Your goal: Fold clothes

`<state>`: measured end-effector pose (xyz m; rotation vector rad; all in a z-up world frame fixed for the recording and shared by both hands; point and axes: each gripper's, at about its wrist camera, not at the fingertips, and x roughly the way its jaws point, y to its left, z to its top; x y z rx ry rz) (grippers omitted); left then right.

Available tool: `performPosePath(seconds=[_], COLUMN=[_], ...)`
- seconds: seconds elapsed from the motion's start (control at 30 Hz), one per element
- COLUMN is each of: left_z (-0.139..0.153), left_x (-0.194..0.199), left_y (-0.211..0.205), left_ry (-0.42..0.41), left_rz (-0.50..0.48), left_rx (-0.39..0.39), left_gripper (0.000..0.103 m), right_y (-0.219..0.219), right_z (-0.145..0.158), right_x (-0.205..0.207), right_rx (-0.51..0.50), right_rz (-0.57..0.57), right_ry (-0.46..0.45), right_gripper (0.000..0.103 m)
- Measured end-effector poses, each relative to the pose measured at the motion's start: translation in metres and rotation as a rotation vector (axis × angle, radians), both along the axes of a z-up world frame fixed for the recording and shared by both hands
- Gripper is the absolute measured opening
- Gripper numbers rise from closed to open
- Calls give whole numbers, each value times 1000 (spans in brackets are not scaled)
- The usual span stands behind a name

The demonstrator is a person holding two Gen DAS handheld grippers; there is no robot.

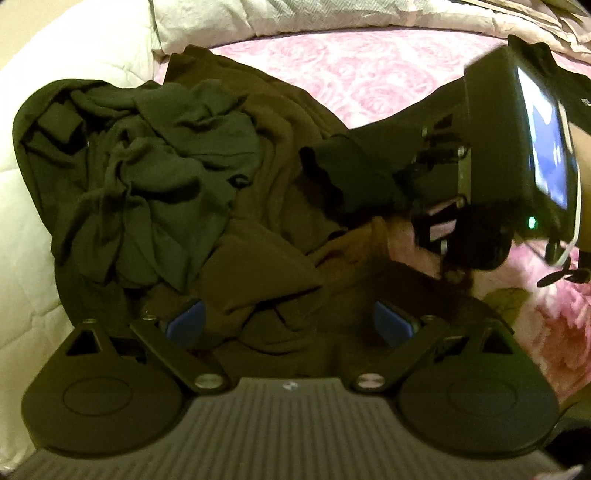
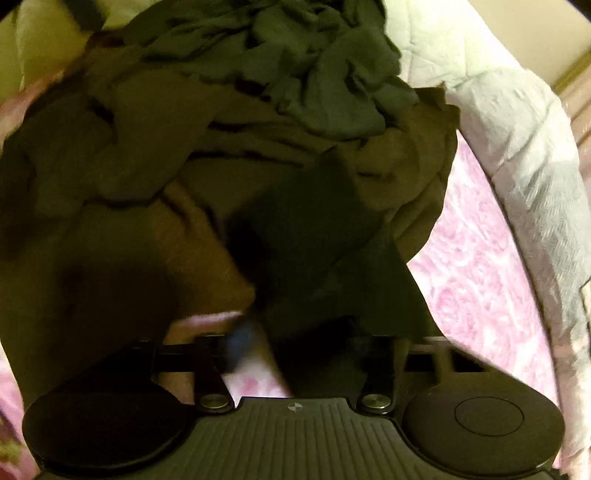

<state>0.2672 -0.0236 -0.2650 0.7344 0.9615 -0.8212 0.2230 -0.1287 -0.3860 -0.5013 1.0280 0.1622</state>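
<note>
A pile of clothes lies on a bed. In the left wrist view a crumpled dark green garment (image 1: 147, 166) rests on a brown garment (image 1: 280, 206). My left gripper (image 1: 288, 321) is open just above the brown cloth, blue pads (image 1: 184, 319) wide apart with a brown fold between them. To the right, my right gripper (image 1: 413, 184) is shut on a black garment (image 1: 343, 173) that bunches out of its fingers. The blurred right wrist view shows the black garment (image 2: 314, 240) running into my right gripper (image 2: 295, 341), over the brown garment (image 2: 147, 147) and below the green garment (image 2: 314, 55).
The pink floral bedspread (image 1: 369, 74) lies behind and right of the pile, and shows again (image 2: 476, 277) in the right wrist view. A white quilt (image 1: 22, 192) borders the pile on the left. Pale bedding (image 1: 295, 14) lines the far edge.
</note>
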Motion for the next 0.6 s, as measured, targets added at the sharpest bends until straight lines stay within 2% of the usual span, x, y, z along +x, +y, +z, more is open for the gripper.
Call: performPosePath(seconds=[0.07, 0.13, 0.23, 0.37, 0.5, 0.6], left_z=[3, 7, 13, 21, 34, 45], left_x=[-1, -5, -12, -29, -60, -90], left_y=[-3, -10, -26, -62, -111, -151], left_ry=[-2, -12, 5, 35, 16, -3], left_rz=[-16, -39, -70, -143, -253, -334], left_rx=[-2, -10, -35, -75, -116, -150], left_gripper=[96, 96, 96, 96, 96, 96], right_y=[-9, -23, -67, -159, -271, -356], right_z=[14, 37, 84, 150, 217, 252], right_x=[2, 2, -4, -37, -111, -198], right_rx=[50, 124, 300, 526, 597, 564], right_rz=[-31, -79, -238, -477, -674, -845], right_ry=[-16, -48, -134, -311, -527, -687], right_gripper=[8, 7, 7, 7, 7, 7])
